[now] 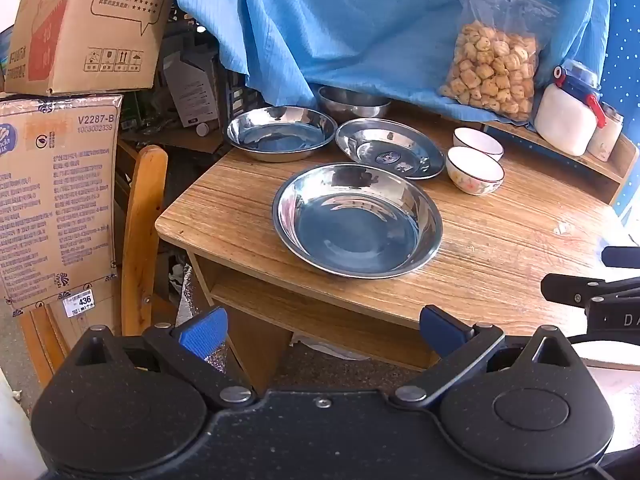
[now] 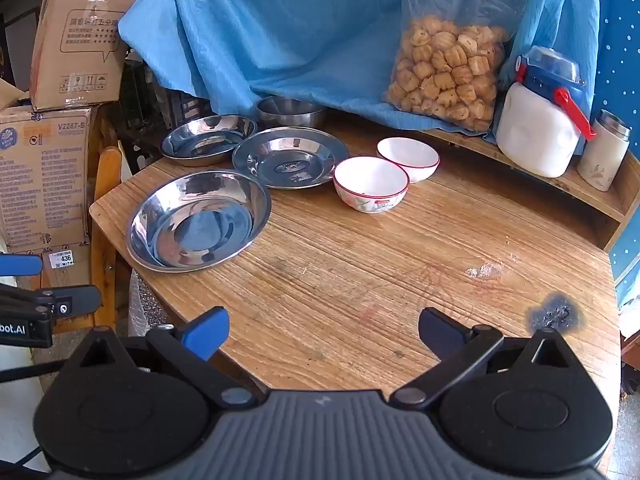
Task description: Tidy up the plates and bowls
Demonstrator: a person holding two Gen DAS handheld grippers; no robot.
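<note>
You are holding the left gripper [image 1: 322,330] and right gripper [image 2: 322,332] with jaws spread wide, grasping nothing, above the near edge of the wooden table [image 2: 360,280]. Three shiny steel plates [image 2: 198,220] are sitting at its left, two white red-rimmed ceramic bowls [image 2: 370,184] just right of them, a steel bowl [image 2: 290,112] behind.

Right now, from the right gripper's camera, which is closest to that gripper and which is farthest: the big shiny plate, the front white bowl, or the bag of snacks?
Counting from the right gripper, in its own view:
1. The big shiny plate, front left on the table.
2. The front white bowl, near the middle, farther back.
3. The bag of snacks, at the back, leaning on the blue cloth.
</note>
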